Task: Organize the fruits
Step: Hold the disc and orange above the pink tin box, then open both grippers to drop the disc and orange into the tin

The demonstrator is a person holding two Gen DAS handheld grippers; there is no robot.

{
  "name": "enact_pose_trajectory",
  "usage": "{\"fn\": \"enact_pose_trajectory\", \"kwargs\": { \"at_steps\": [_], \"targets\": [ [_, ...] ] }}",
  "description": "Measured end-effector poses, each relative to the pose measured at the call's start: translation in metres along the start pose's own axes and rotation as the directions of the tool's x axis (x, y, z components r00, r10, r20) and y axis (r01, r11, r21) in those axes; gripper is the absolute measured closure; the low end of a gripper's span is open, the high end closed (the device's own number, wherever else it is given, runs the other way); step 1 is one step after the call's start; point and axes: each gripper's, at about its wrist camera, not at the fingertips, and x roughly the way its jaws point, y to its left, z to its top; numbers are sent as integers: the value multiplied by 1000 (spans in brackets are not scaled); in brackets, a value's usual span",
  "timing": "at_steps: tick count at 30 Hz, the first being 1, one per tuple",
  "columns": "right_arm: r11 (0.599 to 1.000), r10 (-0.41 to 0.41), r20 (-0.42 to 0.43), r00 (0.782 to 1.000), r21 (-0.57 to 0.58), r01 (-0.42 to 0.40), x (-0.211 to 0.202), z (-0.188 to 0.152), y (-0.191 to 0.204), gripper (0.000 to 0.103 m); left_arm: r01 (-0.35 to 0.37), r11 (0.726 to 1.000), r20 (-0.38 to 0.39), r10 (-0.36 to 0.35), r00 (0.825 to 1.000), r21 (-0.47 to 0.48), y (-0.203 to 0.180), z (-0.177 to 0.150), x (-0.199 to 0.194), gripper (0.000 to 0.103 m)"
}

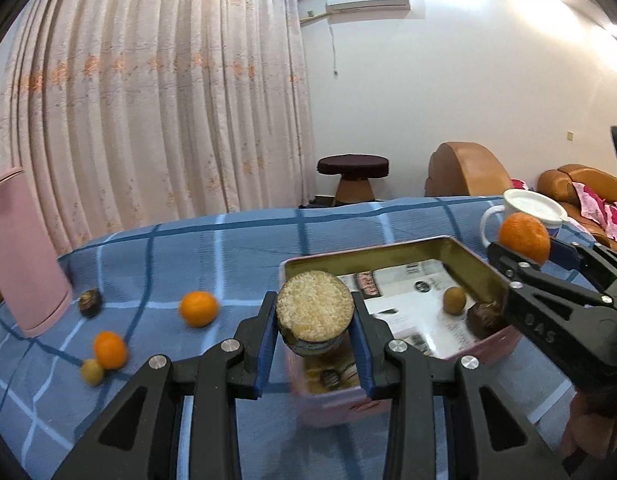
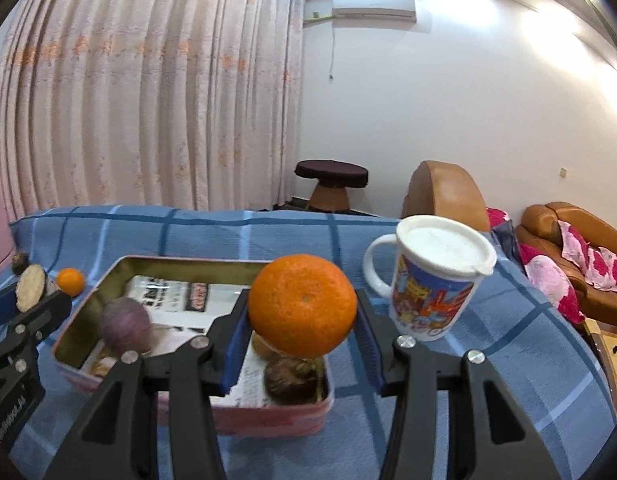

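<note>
My left gripper (image 1: 314,320) is shut on a round cut fruit with a pale grainy face (image 1: 314,306), held above the near left corner of the pink tin box (image 1: 388,254). My right gripper (image 2: 302,320) is shut on an orange (image 2: 302,306), held above the box's near right part (image 2: 188,263); it also shows in the left wrist view (image 1: 524,238). Inside the box lie a small brown fruit (image 1: 453,300), a dark fruit (image 2: 290,380) and a purple fruit (image 2: 125,324). Two oranges (image 1: 199,308) (image 1: 109,350), a small brown fruit (image 1: 92,372) and a dark fruit (image 1: 89,302) lie on the cloth at left.
A blue checked cloth (image 1: 248,248) covers the table. A white lidded mug with a printed picture (image 2: 432,280) stands right of the box. A pink object (image 1: 24,256) stands at the left edge. Behind are curtains, a stool (image 1: 352,176) and brown sofas.
</note>
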Motion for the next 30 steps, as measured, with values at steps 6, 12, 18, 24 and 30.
{"fn": "enact_pose_trajectory", "kwargs": {
  "at_steps": [6,12,18,24,30],
  "targets": [
    [1000,-19,-7,1000,2,19,16,9,-6,52,38,999,-17,-39,999,-15,-20,9,18,68],
    [1000,4,-52,999,8,-3,35,14,-8,52,50,998,-42,-51,998,-24,-30,16,33,68],
    [999,54,-125,991,2,-55,57,17,-7,52,51,997,-121,-57,991,-55,-31,20,56,68],
    [993,119,-190,975,16,-118,74,16,-7,52,46,996,-147,-58,987,-81,-27,22,66,68],
    [985,175,-213,961,37,-171,81,15,-8,50,55,995,-149,-67,987,-88,-27,22,68,68]
  ]
}}
